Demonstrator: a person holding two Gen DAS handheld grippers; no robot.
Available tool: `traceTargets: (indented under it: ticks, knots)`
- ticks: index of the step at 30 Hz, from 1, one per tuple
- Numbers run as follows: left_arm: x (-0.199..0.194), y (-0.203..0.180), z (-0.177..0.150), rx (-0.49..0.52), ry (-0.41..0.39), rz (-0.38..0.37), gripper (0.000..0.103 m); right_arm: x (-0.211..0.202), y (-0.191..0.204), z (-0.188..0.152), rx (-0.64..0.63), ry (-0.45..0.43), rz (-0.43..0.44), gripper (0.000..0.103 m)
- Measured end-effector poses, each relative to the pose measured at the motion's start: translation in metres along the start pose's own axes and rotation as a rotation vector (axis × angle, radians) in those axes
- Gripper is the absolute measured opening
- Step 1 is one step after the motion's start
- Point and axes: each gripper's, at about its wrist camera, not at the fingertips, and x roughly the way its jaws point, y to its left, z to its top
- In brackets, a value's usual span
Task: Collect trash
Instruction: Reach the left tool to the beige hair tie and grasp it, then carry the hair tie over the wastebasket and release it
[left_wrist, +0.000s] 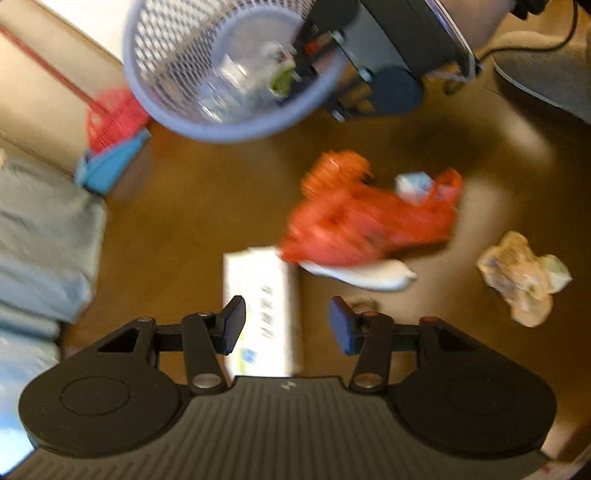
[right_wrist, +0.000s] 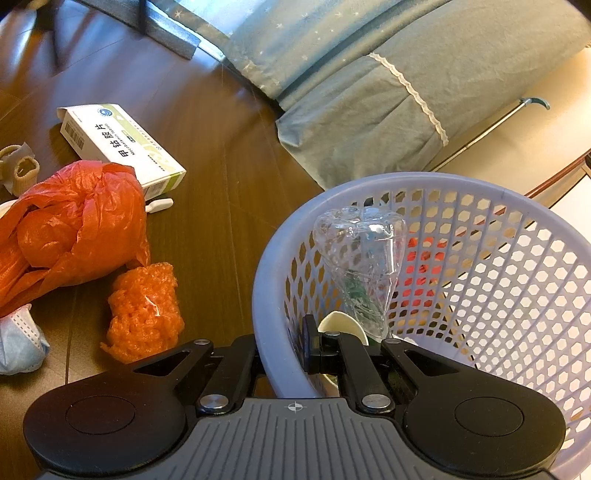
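Blur over left view, medicine box (left_wrist: 264, 310) partly hidden, lengthwise between spread left gripper (left_wrist: 287, 325); right gripper (right_wrist: 295, 350) clamps basket (right_wrist: 480, 206) rim, outer finger hidden.

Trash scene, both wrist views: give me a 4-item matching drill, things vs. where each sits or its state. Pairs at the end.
Things:
1. clear bottle
2. medicine box
3. right gripper
4. left gripper

Place or state:
A. jaws open, empty, above the box
B. on the floor, partly under the red bag
C. inside the basket
D. clamped on the basket rim

Pairs: 1-C, 2-B, 3-D, 4-A
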Motion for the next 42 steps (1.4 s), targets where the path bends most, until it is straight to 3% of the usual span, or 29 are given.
traceTargets:
  ticks: [3, 4, 6, 13, 22, 27, 30, 42]
  knots:
    - [0.004, -0.011, -0.011, -0.045, 0.015, -0.043, 0.043, 0.000, 0.001, 0.000, -0.002, 0.001, 0.000, 0.003]
    - [0.006, -0.013, -0.013, -0.027, -0.012, -0.102, 0.041, 0.000, 0.001, -0.001, -0.003, 0.001, 0.000, 0.003]
    - [0.013, -0.017, -0.013, -0.070, 0.006, -0.135, 0.040, -0.001, 0.002, -0.001, -0.006, 0.001, 0.002, 0.003]
    - [0.033, -0.024, -0.019, -0.117, 0.049, -0.175, 0.040, -0.001, 0.003, -0.003, -0.013, 0.001, 0.006, 0.003]
    - [0.047, -0.018, -0.020, -0.185, 0.074, -0.181, 0.039, -0.001, 0.004, -0.004, -0.015, 0.003, 0.006, 0.003]
    - [0.051, -0.018, -0.015, -0.190, 0.077, -0.176, 0.031, -0.001, 0.004, -0.004, -0.016, 0.004, 0.007, 0.003]
    - [0.055, -0.021, -0.015, -0.169, 0.088, -0.181, 0.020, -0.001, 0.004, -0.004, -0.016, 0.004, 0.007, 0.003]
    - [0.036, -0.019, -0.014, -0.098, 0.070, -0.130, 0.014, -0.001, 0.003, -0.004, -0.014, 0.004, 0.007, 0.003]
